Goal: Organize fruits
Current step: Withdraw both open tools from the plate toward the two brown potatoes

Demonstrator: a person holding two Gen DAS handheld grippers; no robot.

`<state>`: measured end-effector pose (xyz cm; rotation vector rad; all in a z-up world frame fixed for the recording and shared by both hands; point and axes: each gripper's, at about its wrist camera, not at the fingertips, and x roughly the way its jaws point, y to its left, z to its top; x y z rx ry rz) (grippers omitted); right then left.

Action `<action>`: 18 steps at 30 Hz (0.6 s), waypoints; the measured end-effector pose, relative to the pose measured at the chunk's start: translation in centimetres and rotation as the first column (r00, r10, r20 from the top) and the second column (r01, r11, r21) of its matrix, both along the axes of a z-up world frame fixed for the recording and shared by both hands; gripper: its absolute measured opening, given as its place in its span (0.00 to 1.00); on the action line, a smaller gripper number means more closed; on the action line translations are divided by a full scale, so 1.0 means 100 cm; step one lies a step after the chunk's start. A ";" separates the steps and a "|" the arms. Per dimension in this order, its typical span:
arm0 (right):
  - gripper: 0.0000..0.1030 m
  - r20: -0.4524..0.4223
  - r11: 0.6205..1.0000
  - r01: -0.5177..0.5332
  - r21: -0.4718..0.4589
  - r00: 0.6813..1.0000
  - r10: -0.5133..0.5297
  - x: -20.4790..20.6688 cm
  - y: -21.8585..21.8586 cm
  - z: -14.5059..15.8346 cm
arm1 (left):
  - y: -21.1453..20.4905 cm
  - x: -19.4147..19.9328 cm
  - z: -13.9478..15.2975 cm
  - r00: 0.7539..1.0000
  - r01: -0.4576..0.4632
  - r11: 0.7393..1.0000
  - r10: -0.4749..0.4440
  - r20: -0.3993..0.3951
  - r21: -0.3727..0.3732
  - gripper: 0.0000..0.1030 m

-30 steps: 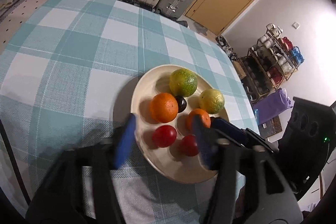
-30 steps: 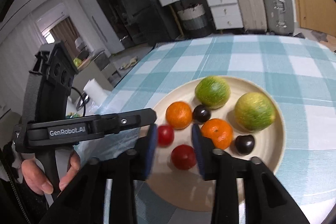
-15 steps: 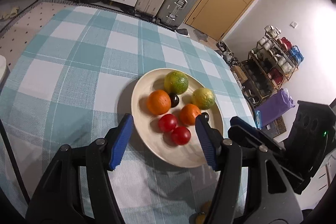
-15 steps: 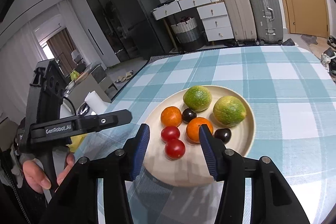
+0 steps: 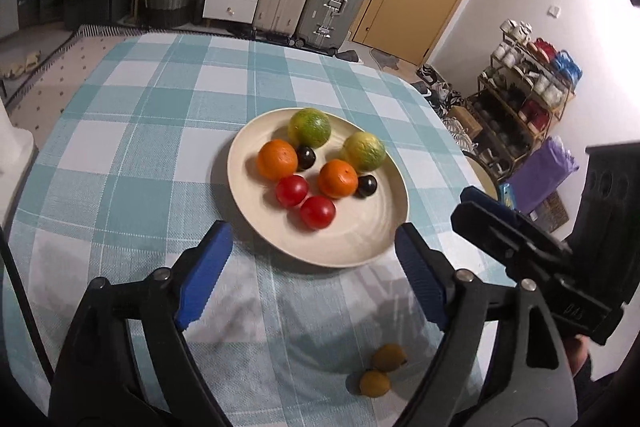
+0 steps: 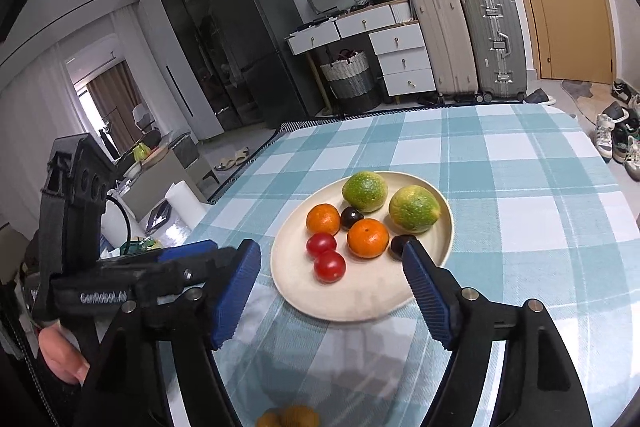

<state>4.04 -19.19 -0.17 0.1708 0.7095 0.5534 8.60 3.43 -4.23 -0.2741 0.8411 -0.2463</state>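
Observation:
A cream plate [image 5: 360,239] [image 6: 360,303] on the checked tablecloth holds two green citrus [image 5: 310,127] [image 6: 414,207], two oranges [image 5: 277,159] [image 6: 368,238], two red tomatoes [image 5: 317,212] [image 6: 329,266] and two dark plums [image 5: 367,185] [image 6: 351,216]. Two small yellow-brown fruits [image 5: 382,369] [image 6: 288,418] lie on the cloth near me. My left gripper [image 5: 312,279] is open and empty, above the cloth short of the plate. My right gripper [image 6: 332,287] is open and empty, held above the plate's near edge.
The other gripper shows at the right of the left wrist view [image 5: 532,259] and at the left of the right wrist view [image 6: 120,291]. Table edges fall away left and right. Suitcases [image 6: 468,43], drawers and a shoe rack [image 5: 520,99] stand beyond the table.
Both grippers have pulled back and up from the plate, and their jaws have opened wider. The right gripper was close over the tomatoes and is now clear of the fruit. The two small fruits came into view.

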 end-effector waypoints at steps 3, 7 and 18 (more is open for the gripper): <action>0.73 -0.006 1.000 -0.007 -0.002 1.000 0.007 -0.007 -0.003 0.001 | -0.008 -0.007 0.000 1.000 0.004 1.000 -0.003 -0.013 0.030 0.79; 0.83 0.006 1.000 -0.001 -0.001 1.000 0.001 -0.019 -0.009 0.003 | -0.016 -0.015 -0.003 0.999 0.021 0.999 -0.020 -0.031 0.037 0.80; 0.90 0.023 1.000 0.023 -0.002 0.999 -0.023 -0.048 -0.026 0.002 | -0.026 -0.034 -0.014 0.996 0.058 0.998 -0.057 -0.065 0.019 0.99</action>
